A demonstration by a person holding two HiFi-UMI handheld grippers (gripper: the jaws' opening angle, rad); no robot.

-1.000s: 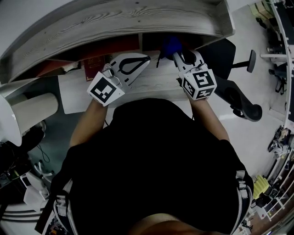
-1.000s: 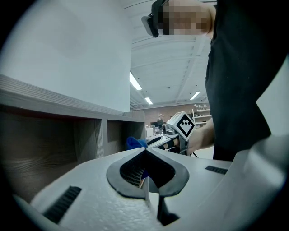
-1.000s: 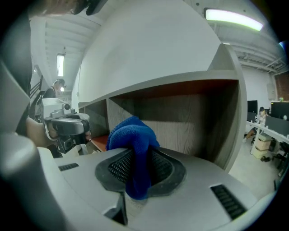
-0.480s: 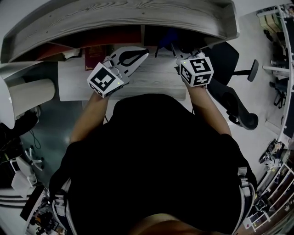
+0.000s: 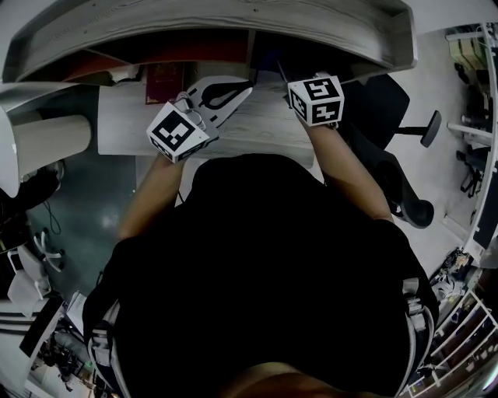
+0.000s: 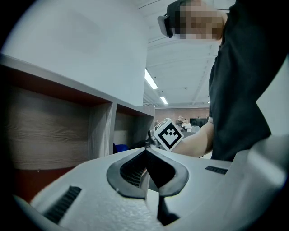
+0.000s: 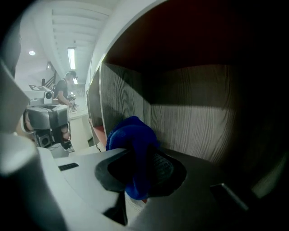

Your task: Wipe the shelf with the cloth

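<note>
The blue cloth is bunched between the jaws of my right gripper, which is shut on it. This gripper reaches into the right compartment of the wooden shelf, with the cloth close to the grained back wall. In the head view only its marker cube shows; the jaws and cloth are hidden under the shelf top. From the left gripper view, the cloth is a small blue patch inside that compartment. My left gripper rests over the desk, shut and holding nothing.
A divider panel borders the compartment on its left. A red book stands in the left compartment. The pale desk board lies under both grippers. A black office chair is at the right, and a white cylinder at the left.
My right gripper has pushed forward, deeper under the shelf top, carrying the cloth out of the head view. The left gripper has stayed almost still.
</note>
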